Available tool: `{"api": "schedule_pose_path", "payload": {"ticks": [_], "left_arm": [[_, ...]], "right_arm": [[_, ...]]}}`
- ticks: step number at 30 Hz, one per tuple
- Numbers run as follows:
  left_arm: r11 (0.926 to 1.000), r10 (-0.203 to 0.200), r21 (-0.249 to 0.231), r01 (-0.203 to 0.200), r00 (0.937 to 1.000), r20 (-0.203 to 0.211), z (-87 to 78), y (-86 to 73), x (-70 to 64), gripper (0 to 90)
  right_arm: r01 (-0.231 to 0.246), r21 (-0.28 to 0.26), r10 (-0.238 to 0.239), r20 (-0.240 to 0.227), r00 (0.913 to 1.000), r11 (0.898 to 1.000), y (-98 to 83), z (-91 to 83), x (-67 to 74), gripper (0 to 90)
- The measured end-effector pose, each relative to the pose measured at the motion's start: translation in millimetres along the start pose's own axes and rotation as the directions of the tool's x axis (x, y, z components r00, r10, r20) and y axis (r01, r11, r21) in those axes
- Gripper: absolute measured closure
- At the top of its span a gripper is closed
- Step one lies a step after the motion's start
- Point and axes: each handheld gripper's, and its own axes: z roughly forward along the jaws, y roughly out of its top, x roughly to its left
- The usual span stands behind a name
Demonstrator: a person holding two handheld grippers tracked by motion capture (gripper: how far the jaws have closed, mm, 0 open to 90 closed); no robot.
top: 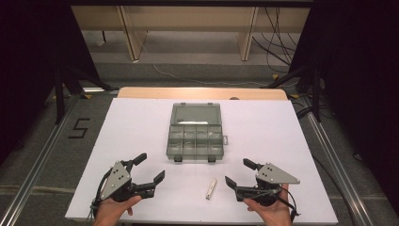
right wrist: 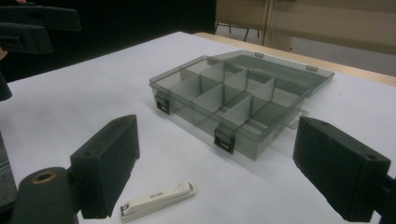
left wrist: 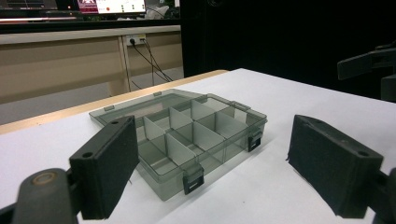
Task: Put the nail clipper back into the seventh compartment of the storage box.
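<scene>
A smoky grey plastic organiser box (top: 195,136) lies in the middle of the white table with its lid folded back and its several compartments empty (left wrist: 187,135) (right wrist: 233,98). A small white nail clipper (top: 211,188) lies in front of it, near the table's front edge, and in the right gripper view the clipper (right wrist: 156,200) sits just ahead of the left jaw. My left gripper (top: 150,167) stands open at the front left, nothing between its jaws (left wrist: 210,163). At the front right my right gripper (top: 240,173) is open too, just right of the clipper, with nothing between its jaws (right wrist: 219,172).
The white table top (top: 141,122) ends in a wooden strip at the far side. Metal rails (top: 42,155) run along the floor on both sides, tripod legs stand at the far corners, and cables trail on the floor behind.
</scene>
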Motion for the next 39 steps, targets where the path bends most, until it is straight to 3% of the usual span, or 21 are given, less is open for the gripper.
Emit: {"api": "schedule_pose_path", "payload": {"ticks": [2, 5, 8, 13, 14, 16, 17, 22, 25, 30, 36, 39], "left_arm": [[1.0, -0.001, 0.0, 0.001, 1.0, -0.002, -0.3, 0.1, -0.1, 15.6], [1.0, 0.0, 0.0, 0.0, 1.0, -0.001, -0.2, 0.1, -0.3, 15.5], [1.0, -0.001, 0.0, 0.001, 1.0, 0.0, -0.1, 0.1, -0.5, 15.6], [1.0, -0.008, 0.0, 0.008, 0.9999, -0.009, 0.0, -0.1, -0.2, 15.6], [1.0, -0.009, -0.001, 0.009, 0.9999, -0.011, -0.3, 0.0, -0.1, 15.6], [1.0, -0.008, -0.001, 0.008, 0.9999, -0.013, -0.4, 0.1, 0.0, 15.6], [1.0, -0.01, 0.0, 0.01, 0.9999, -0.013, -0.2, 0.0, -0.2, 15.6], [1.0, -0.004, 0.0, 0.004, 0.9998, -0.02, 0.0, 0.1, -0.5, 15.6], [1.0, -0.008, -0.002, 0.008, 0.9997, -0.024, 0.3, -0.1, 0.3, 15.6], [1.0, -0.006, -0.002, 0.006, 0.9996, -0.026, 0.4, 0.3, 0.1, 15.6], [1.0, -0.007, -0.003, 0.007, 0.9996, -0.026, -0.1, 0.5, 0.3, 15.6], [1.0, -0.007, -0.003, 0.007, 0.9997, -0.025, -0.1, 0.5, 0.4, 15.6]], "right_arm": [[0.009, 0.006, -0.009, -0.019, 0.9998, 1.0, 0.2, 0.6, -0.3, 15.7], [0.024, 0.013, -0.024, -0.012, 0.9996, 1.0, 0.3, 1.2, -0.3, 15.7], [0.007, 0.033, -0.007, -0.007, 1.0, 0.999, 0.2, 1.0, 0.9, 15.7], [0.033, 0.043, -0.033, -0.012, 0.9994, 0.999, 0.4, 5.4, -0.6, 15.7], [0.052, 0.085, -0.053, 0.009, 0.9985, 0.995, 2.3, 6.9, 0.5, 15.6], [0.073, 0.107, -0.075, 0.01, 0.9972, 0.992, 4.7, 10.0, 0.8, 15.7], [0.072, 0.093, -0.072, -0.004, 0.9974, 0.993, 4.5, 13.2, 0.8, 15.7], [0.087, 0.129, -0.086, -0.013, 0.9962, 0.988, 7.2, 21.1, -0.3, 15.6], [0.073, 0.161, -0.066, -0.046, 0.9968, 0.984, 8.2, 30.6, -1.3, 15.7], [0.092, 0.241, -0.072, -0.088, 0.9935, 0.966, 5.1, 49.2, -3.1, 18.6], [0.128, 0.269, -0.099, -0.12, 0.9878, 0.955, 6.2, 61.6, -1.2, 24.3], [0.163, 0.294, -0.12, -0.16, 0.9799, 0.942, 6.5, 70.5, 1.0, 37.8]]}}
